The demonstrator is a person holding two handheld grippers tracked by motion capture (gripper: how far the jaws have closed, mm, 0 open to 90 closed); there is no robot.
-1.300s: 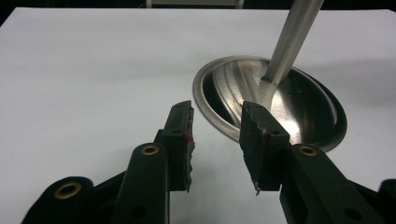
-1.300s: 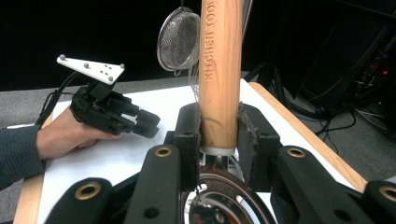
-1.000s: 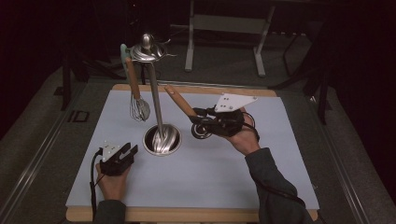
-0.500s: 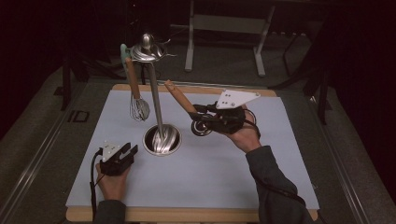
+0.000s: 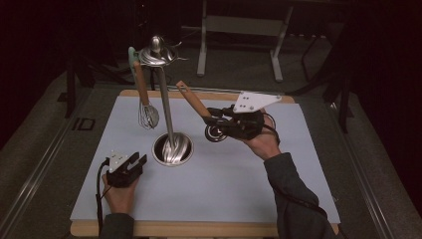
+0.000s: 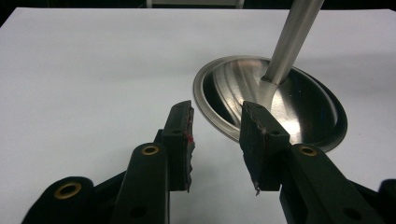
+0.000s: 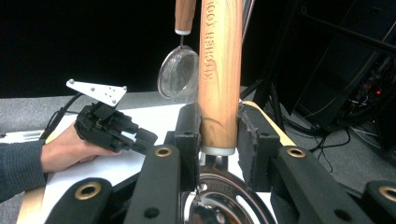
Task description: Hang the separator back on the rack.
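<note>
A steel stand rises from a round base [image 5: 172, 149] [image 6: 299, 107] on the white mat, its pole [image 5: 164, 99] topped by hooks. From the hooks hangs a wooden-handled wire utensil [image 5: 148, 117] [image 7: 177, 72]. My right gripper [image 5: 213, 121] [image 7: 219, 135] is shut on the wooden handle [image 5: 191, 99] [image 7: 219, 70] of a second utensil, held in the air right of the pole. Its round shiny head [image 5: 216, 132] [image 7: 224, 200] sits just below the jaws. My left gripper [image 5: 138, 162] [image 6: 217, 140] rests open on the mat left of the base, nothing between its pads.
The white mat [image 5: 209, 199] covers a wooden table whose edge [image 5: 199, 230] runs along the front. Behind the table stand metal frame legs [image 5: 201, 50] on a dark floor. Cables [image 7: 336, 135] lie off the table's side in the right gripper view.
My right gripper has shifted slightly upward with the utensil still in its jaws. The left gripper and the stand have stayed put.
</note>
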